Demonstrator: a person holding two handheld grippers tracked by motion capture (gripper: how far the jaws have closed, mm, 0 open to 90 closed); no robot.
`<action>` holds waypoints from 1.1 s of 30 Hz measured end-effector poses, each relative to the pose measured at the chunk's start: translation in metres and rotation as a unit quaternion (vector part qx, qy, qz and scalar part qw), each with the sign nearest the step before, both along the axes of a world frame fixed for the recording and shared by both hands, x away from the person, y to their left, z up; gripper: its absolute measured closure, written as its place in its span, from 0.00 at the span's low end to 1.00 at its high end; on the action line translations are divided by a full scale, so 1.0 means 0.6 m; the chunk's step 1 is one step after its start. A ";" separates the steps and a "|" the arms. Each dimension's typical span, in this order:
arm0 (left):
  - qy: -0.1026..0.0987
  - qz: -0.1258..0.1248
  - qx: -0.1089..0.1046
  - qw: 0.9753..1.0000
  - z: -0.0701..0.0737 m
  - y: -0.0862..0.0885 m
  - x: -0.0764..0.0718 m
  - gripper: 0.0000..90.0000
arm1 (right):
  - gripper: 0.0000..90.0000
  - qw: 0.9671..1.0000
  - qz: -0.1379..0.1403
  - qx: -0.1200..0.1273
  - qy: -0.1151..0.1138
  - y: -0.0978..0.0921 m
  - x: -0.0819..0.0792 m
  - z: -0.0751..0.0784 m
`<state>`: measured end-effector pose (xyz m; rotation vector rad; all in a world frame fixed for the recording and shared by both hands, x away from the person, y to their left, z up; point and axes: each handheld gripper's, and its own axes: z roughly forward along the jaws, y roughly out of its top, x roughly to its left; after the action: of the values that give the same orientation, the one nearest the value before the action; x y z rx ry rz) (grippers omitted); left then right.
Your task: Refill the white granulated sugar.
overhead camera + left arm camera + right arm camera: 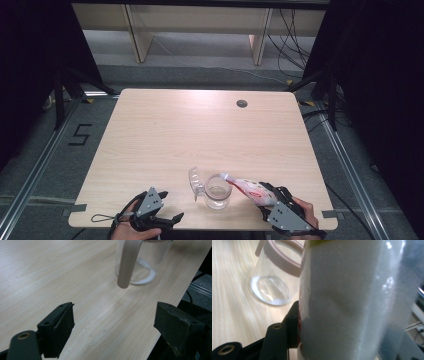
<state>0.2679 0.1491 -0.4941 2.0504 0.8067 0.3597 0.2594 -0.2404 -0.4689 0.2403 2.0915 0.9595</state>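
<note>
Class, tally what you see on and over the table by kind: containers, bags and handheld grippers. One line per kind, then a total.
Clear jars with a hinged lid: 1, the jar standing on the table.
Bags of white granules: 1, the bag tilted toward the jar's mouth.
Handheld grippers: 2, the left gripper and the right gripper.
Total: 4

One camera sits high up and looks forward and down at the whole table (150, 130). Another rides low on the left gripper (113, 322) and looks across the wood, close to the jar (142, 262). A third rides on the right gripper, very close to the bag (347, 302). All three see the jar.
</note>
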 end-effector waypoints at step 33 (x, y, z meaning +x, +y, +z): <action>0.002 -0.002 -0.009 1.000 -0.004 -0.004 0.000 0.18 | 0.54 0.948 0.000 -0.260 -0.185 0.026 -0.017 0.007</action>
<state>0.2679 0.1464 -0.4963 2.0366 0.8054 0.3467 0.2494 -0.2248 -0.4647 -0.1998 1.9064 0.3822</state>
